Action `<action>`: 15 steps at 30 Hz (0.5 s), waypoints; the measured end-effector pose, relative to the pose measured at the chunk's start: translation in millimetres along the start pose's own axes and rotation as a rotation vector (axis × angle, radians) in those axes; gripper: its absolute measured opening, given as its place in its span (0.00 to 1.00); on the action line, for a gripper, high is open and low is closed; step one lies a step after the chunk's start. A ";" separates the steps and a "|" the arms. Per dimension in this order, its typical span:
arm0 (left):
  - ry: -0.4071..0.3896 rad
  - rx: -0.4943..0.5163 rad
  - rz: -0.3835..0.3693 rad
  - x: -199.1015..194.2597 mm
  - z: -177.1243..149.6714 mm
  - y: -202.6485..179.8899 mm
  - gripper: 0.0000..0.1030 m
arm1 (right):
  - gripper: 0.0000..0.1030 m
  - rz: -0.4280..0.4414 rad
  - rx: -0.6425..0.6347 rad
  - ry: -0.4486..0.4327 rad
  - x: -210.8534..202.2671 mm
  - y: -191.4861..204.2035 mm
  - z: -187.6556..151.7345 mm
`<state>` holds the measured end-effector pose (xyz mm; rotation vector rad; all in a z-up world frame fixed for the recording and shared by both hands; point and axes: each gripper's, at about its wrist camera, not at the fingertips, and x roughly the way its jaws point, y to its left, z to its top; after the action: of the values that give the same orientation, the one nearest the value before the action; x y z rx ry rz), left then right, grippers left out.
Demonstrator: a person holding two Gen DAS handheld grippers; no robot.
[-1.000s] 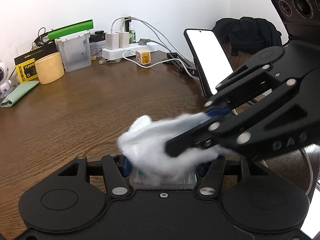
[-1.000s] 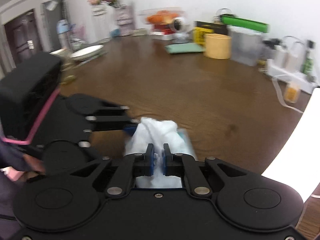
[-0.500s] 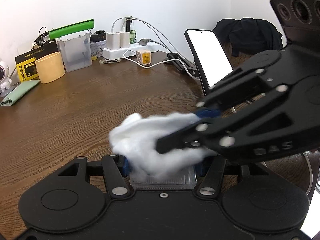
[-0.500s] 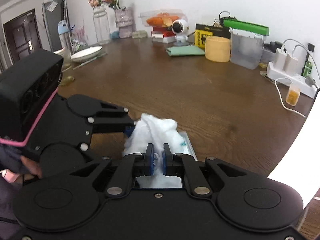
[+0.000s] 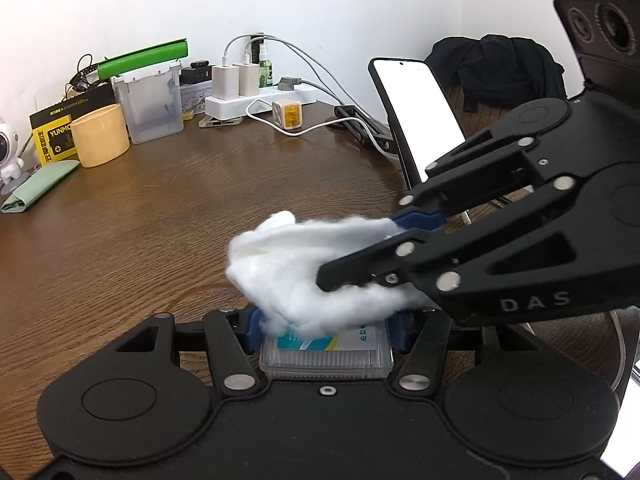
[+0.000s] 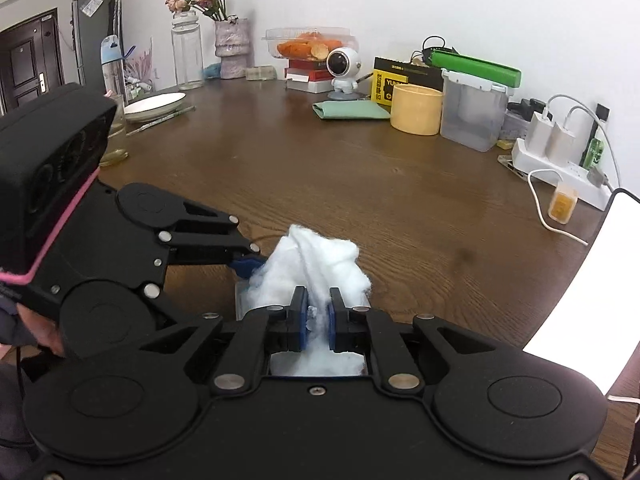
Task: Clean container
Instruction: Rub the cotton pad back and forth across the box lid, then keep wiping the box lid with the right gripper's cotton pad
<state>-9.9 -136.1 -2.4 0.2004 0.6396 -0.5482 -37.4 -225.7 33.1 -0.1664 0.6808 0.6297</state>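
Change: compared with a second ago, the white cotton wad (image 5: 316,272) sits further toward the left side of the small clear container (image 5: 325,354), and the right gripper (image 6: 318,316) has shifted that way with it.
Meaning for task: I judge this as one wiping stroke across the top of the container; the cleaning is in progress, not finished.
Left gripper (image 5: 326,330): its blue pads are clamped on the two sides of the container and keep it steady, as before.
Right gripper: the tongs are nearly together and pinch the cotton between them; the gap looks a little wider than before, but the wad does not slip out.
Task's thing: the container is just in front of the left wrist camera, low above the brown table (image 5: 168,216), with the cotton lying on it. It has a blue and white label; what is inside I cannot tell.
Other containers: a yellow cup (image 6: 416,114) and a clear tub with green lid (image 6: 474,118) stand far back by the wall; both look empty. A clear box with orange food (image 6: 310,42) rests on books.
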 end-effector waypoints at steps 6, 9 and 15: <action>-0.003 -0.002 0.002 -3.7 -2.4 -0.2 0.55 | 0.12 -0.023 -0.030 -0.013 -0.7 4.3 -2.9; -0.004 -0.003 0.003 -3.5 -2.4 -0.5 0.55 | 0.12 -0.021 -0.016 -0.008 -0.2 4.0 -0.7; -0.003 -0.009 0.001 -1.8 -1.3 0.5 0.55 | 0.12 -0.007 0.046 -0.013 2.3 -2.0 -0.3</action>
<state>-11.5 -134.5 -2.3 0.1917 0.6390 -0.5442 -35.1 -226.4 31.3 -0.1217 0.6812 0.6073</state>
